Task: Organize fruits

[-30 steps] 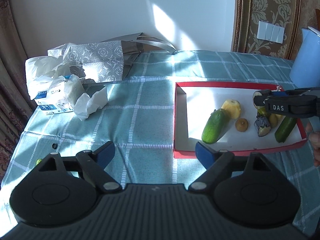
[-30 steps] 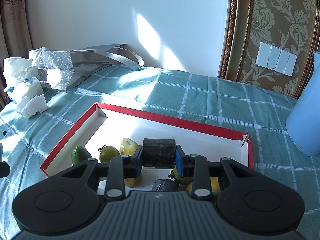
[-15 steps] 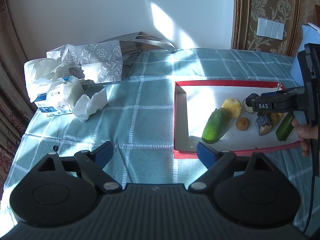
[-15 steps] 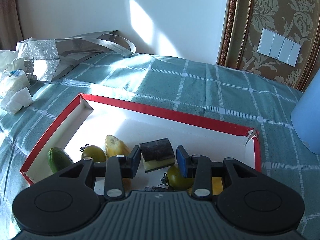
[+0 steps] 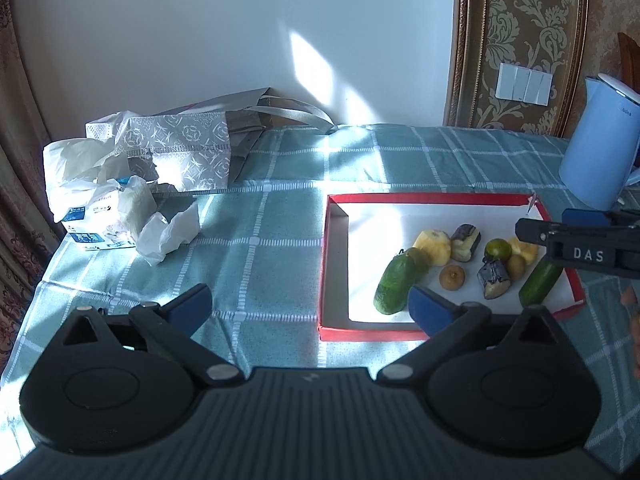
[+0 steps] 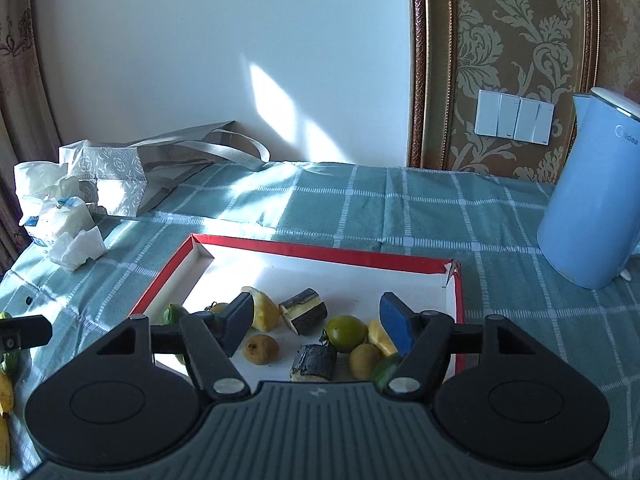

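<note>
Fruit pieces in a red-rimmed tray [image 5: 326, 264] on the checked counter [image 5: 256, 240], seen from both wrists.

The left view alone shows the whole large cucumber [image 5: 394, 286] and the right tongs [image 5: 560, 224] from the side over the tray's right end. The right view alone shows bananas [image 6: 5, 396] at its left edge. Left tongs [image 5: 306, 306]: opening, very wide, empty. Right tongs: opening, nothing gripped, above the eggplant chunk [image 6: 303, 311] lying in the tray.

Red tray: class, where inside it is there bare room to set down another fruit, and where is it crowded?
The red tray is bare along its far white strip below the back rim, and in its left part between the left wall and the large cucumber. The near right is crowded: dark-skinned chunks, green round fruit, small cucumber.
</note>
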The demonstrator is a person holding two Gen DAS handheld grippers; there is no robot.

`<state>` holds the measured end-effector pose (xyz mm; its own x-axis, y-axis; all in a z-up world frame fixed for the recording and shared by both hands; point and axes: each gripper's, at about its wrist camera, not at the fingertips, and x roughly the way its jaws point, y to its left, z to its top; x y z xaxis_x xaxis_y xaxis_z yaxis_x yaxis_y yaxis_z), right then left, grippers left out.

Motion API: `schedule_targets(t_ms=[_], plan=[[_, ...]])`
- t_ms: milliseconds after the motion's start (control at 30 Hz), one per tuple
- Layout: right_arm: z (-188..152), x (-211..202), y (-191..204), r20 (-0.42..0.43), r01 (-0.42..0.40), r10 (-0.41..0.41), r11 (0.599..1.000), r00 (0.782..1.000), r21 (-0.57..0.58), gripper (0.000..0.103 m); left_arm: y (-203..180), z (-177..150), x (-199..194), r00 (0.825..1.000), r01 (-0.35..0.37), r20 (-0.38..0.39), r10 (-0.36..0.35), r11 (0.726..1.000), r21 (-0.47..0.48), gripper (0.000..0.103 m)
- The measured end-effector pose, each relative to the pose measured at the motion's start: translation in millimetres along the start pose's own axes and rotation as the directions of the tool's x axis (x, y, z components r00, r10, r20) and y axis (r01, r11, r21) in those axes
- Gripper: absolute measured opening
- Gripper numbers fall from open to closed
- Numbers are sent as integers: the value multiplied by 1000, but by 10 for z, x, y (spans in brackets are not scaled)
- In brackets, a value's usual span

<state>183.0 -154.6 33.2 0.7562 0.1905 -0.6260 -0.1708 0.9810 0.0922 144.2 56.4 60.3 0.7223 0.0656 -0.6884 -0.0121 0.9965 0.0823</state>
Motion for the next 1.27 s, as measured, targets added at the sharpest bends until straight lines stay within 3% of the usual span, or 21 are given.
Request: schedule_targets(t_ms=[167,333,533,700,1133,1267], plan=[[-220,-517,-105,6,-15,14,998,1000,58,75,-78,15,-59,999,41,-4,-41,999,-36,103],[-452,-987,-140,19,-18,16,997,1000,78,76,-190,24,-169,1000,10,16,-9,1000,-22,103],[-646,-1349,-183,7,-21,20,996,1000,84,76,-272,5,-283,1000,23,10,-23,999,-24,103],[-749,-1510,-249,-4,-34,35,992,999,122,76,-286,-21,-423,999,32,37,-30,997,-65,103],[-800,-1727,-289,28,-35,32,993,999,114,76,-415,-96,-693,991,40,128,-32,997,-63,103],[-820,-1744,-309,28,-26,23,992,999,120,76,-460,-96,-705,991,12,134,-8,1000,-28,103]])
